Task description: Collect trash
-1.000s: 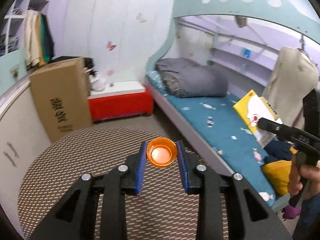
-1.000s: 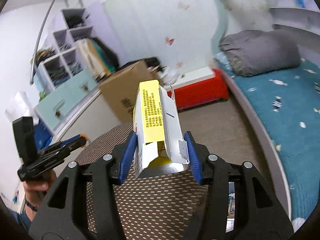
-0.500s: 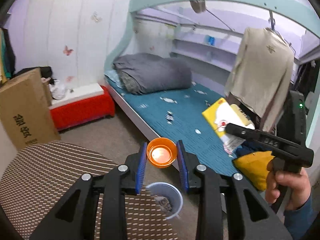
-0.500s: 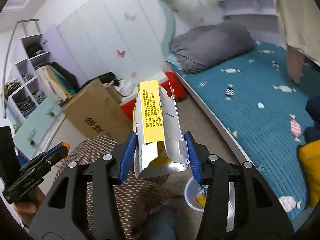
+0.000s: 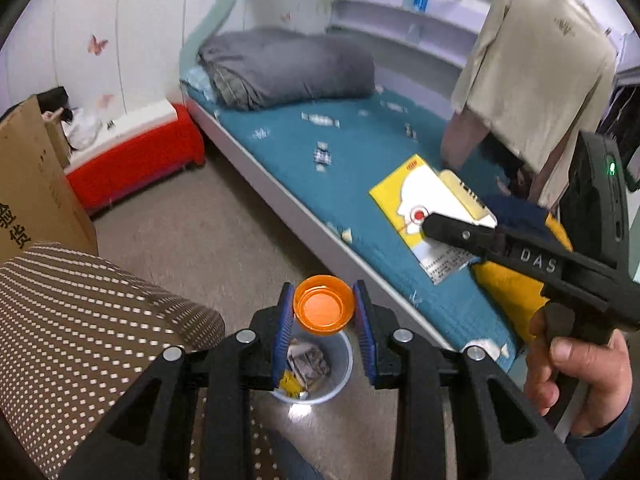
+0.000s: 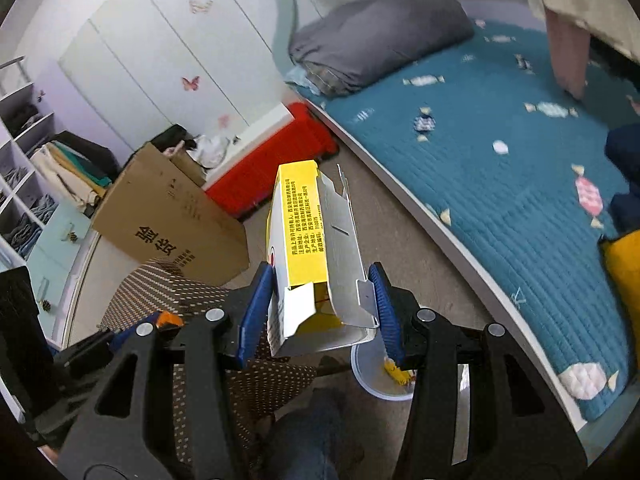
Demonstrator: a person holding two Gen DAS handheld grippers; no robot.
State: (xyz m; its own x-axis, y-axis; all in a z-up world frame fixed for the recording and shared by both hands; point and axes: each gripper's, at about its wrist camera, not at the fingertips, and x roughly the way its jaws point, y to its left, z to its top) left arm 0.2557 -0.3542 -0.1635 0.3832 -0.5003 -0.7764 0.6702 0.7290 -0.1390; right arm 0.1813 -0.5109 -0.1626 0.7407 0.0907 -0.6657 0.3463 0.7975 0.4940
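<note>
My left gripper (image 5: 323,312) is shut on a small orange cap (image 5: 323,309) and holds it right above a clear plastic trash bin (image 5: 320,368) on the floor, which holds paper scraps. My right gripper (image 6: 320,300) is shut on an opened yellow and white carton (image 6: 308,248), upright between the jaws. The same carton (image 5: 432,216) and right gripper show at the right of the left wrist view, over the bed. The bin (image 6: 380,376) lies just below the right gripper, partly hidden by it.
A round table with a brown dotted cloth (image 5: 80,320) is at the left. A bed with a teal cover (image 5: 360,168) runs along the right. A cardboard box (image 6: 168,220) and a red bench (image 6: 272,160) stand by the wall.
Both grippers swung right, off the table, and tilted down toward the floor. The trash bin came into view and now sits under the left gripper. Both grips unchanged.
</note>
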